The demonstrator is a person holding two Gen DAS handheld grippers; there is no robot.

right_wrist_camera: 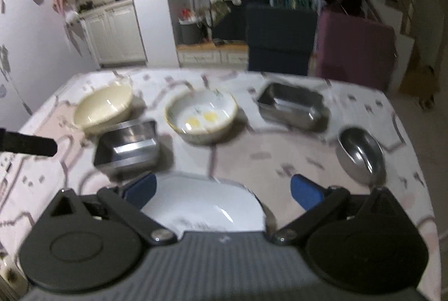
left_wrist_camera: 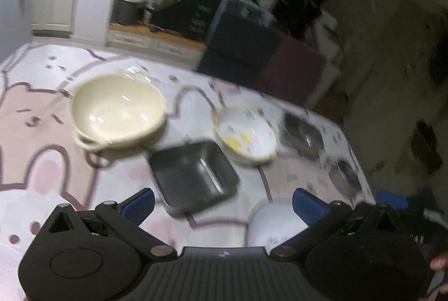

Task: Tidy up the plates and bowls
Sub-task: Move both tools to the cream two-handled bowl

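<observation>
Wide-open, empty right tongs (right_wrist_camera: 222,190) hover above a white plate (right_wrist_camera: 201,203), left tongs (left_wrist_camera: 222,203) likewise, bowls spread beyond across the bench (right_wrist_camera: 266,155), apparently awaiting sorting.

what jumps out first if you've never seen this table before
The scatter of dishes on a pink cartoon tablecloth: a cream bowl at the far left, a white bowl with yellow spots mid-table, and steel containers, one square, one rectangular at the far right. A white plate lies nearest, below the right gripper, whose jaws stand wide open and empty, like the left gripper.
</observation>
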